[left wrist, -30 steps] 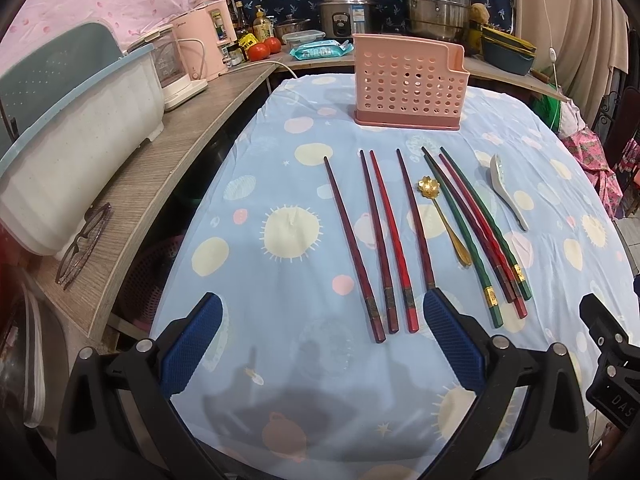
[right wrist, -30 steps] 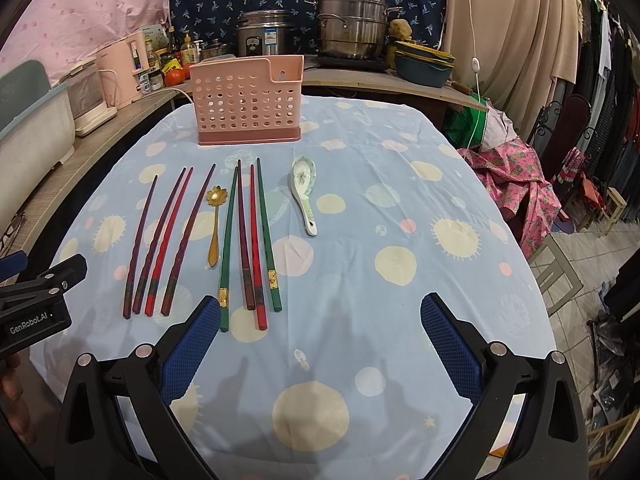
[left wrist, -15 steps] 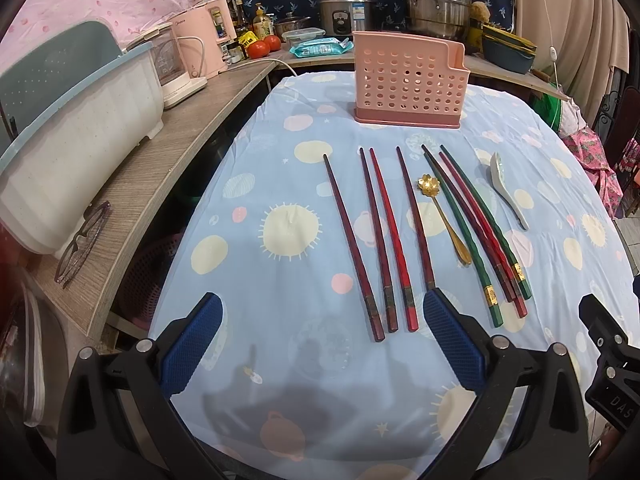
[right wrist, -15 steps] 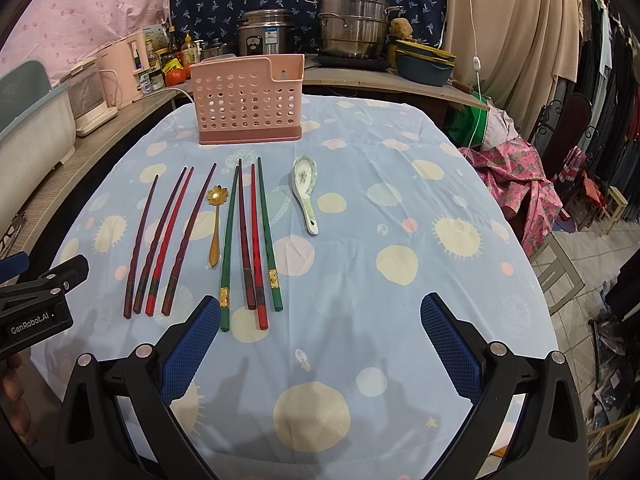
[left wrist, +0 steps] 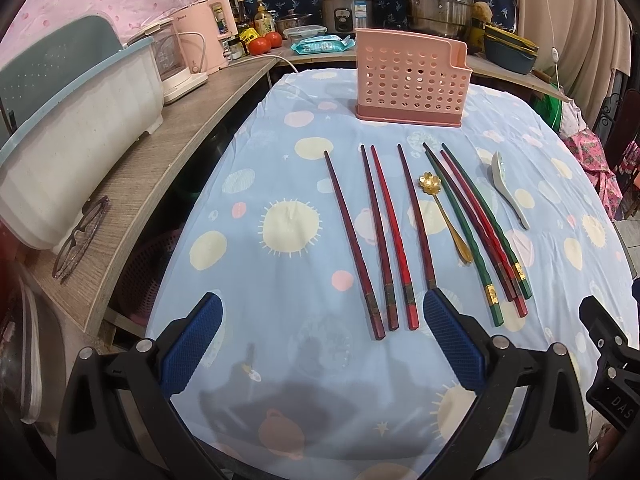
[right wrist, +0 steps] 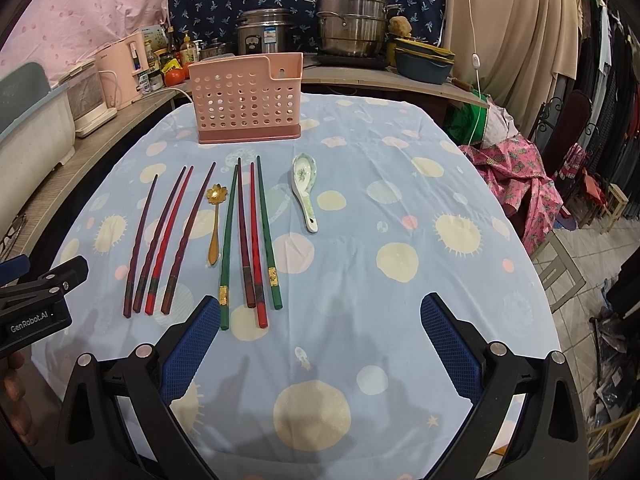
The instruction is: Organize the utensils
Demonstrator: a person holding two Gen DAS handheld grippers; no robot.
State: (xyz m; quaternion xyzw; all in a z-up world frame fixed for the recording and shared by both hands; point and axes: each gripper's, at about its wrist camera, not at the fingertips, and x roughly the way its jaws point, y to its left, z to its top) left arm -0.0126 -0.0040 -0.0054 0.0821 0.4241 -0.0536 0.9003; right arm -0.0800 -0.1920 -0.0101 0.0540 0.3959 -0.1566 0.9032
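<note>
A pink perforated utensil holder (left wrist: pixel 410 78) (right wrist: pixel 246 100) stands upright at the far side of the table. In front of it lie several red and dark red chopsticks (left wrist: pixel 390 236) (right wrist: pixel 168 236), a gold flower spoon (left wrist: pixel 446 216) (right wrist: pixel 216 224), several green and red chopsticks (left wrist: pixel 480 228) (right wrist: pixel 250 236) and a white ceramic spoon (left wrist: pixel 510 188) (right wrist: pixel 305 190). My left gripper (left wrist: pixel 320 340) is open and empty just short of the red chopsticks' near ends. My right gripper (right wrist: pixel 320 344) is open and empty, near the green chopsticks' ends.
The table carries a blue cloth with sun prints (right wrist: pixel 400 260). A wooden counter (left wrist: pixel 132 184) runs along the left with a dish rack (left wrist: pixel 68 128), glasses (left wrist: pixel 82 236) and appliances. Pots (right wrist: pixel 352 24) stand behind. Clothes (right wrist: pixel 516 168) hang off the right.
Both grippers have drifted very slightly; the utensils lie where they were.
</note>
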